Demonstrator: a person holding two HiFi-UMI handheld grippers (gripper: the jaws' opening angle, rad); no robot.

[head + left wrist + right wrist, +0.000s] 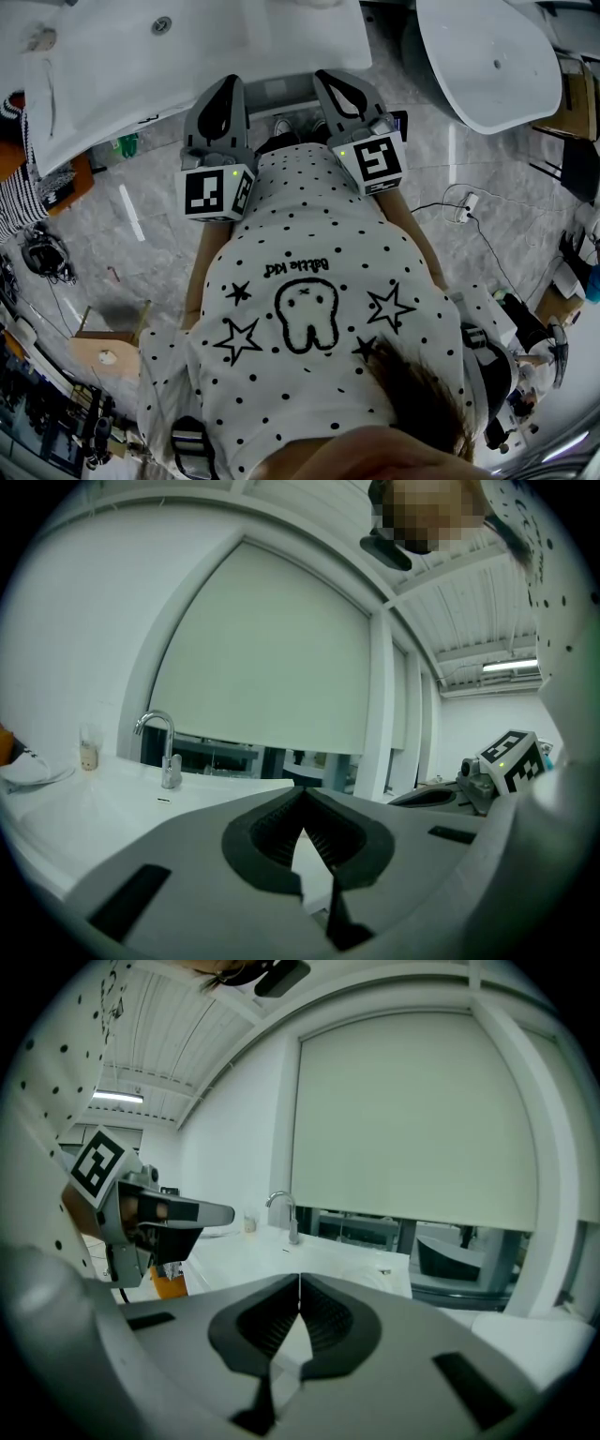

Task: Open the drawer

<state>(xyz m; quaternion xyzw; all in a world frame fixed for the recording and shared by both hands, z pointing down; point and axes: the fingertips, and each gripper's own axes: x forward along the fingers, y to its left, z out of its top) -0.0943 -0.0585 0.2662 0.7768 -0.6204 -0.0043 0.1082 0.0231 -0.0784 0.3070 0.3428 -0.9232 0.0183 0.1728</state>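
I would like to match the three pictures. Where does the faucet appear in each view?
Left gripper view: the faucet stands left of centre, at mid height, on the white counter.
Right gripper view: the faucet stands near the centre, on the far part of the counter.
Head view: I cannot find it with certainty; it is too small to tell.
Shared landmark: the white counter, which lies at the top left in the head view.

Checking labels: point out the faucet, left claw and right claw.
faucet (171,767), left gripper view, lower body.
left claw (303,793), left gripper view, meeting tips.
right claw (299,1279), right gripper view, meeting tips.
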